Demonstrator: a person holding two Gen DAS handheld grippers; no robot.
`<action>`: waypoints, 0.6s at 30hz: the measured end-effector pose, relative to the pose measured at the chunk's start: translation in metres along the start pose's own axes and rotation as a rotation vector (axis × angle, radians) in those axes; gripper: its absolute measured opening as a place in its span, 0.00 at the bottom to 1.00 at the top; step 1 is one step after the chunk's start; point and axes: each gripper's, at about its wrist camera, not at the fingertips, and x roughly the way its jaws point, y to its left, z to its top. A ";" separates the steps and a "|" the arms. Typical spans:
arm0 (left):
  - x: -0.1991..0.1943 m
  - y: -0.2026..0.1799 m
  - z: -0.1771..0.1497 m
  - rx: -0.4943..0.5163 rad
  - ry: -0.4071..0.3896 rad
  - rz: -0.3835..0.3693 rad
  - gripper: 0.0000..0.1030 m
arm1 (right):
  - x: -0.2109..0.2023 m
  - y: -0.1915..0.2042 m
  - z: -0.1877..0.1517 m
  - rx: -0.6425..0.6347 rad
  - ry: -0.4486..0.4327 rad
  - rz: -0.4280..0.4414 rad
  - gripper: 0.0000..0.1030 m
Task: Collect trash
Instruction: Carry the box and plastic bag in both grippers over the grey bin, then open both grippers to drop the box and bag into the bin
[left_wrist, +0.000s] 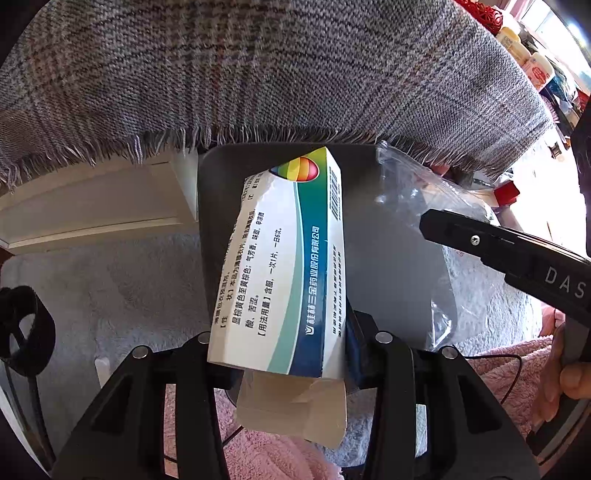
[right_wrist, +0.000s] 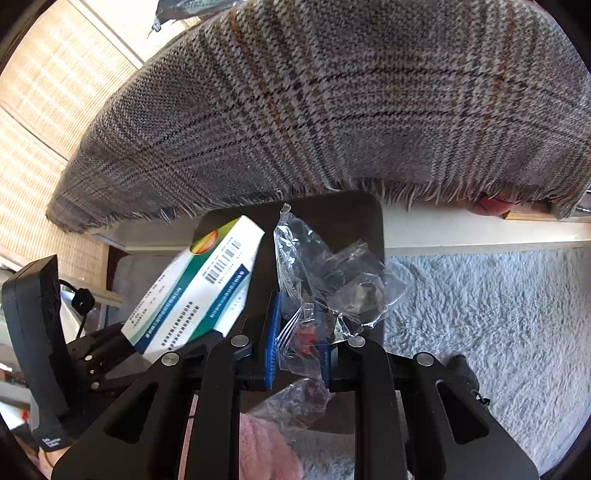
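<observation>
Two handheld grippers hang over a dark bin (left_wrist: 388, 258), each carrying a piece of trash. The left gripper (left_wrist: 291, 350) has its fingers partly closed around the lower end of a white, green and blue medicine box (left_wrist: 284, 258), which stands tilted over the bin's opening, its torn flap hanging below the fingers. The right gripper (right_wrist: 299, 343), fingers drawn narrow with blue pads (right_wrist: 272, 332) showing, pinches a crumpled clear plastic wrapper (right_wrist: 325, 280) that fans out above the bin (right_wrist: 332, 210). In the right wrist view the box (right_wrist: 199, 291) sits just left of the wrapper, the two near but apart. In the left wrist view the wrapper (left_wrist: 410, 184) shows over the bin's far right corner. A fringed grey plaid cloth (left_wrist: 258, 74) drapes over the tabletop edge behind the bin. The bin stands on a pale shaggy rug (right_wrist: 480, 314). Pink fleece (left_wrist: 266, 458) shows at the lower edge beneath the grippers.
</observation>
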 end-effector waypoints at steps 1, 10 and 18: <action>0.002 0.000 0.000 0.000 0.003 -0.001 0.39 | 0.002 0.001 0.000 -0.004 0.005 0.001 0.19; -0.008 0.019 -0.004 -0.015 0.000 0.000 0.39 | 0.007 -0.001 0.002 0.027 0.008 -0.013 0.22; -0.029 0.021 -0.002 -0.002 -0.019 0.019 0.45 | -0.002 -0.002 0.005 0.042 -0.020 -0.030 0.54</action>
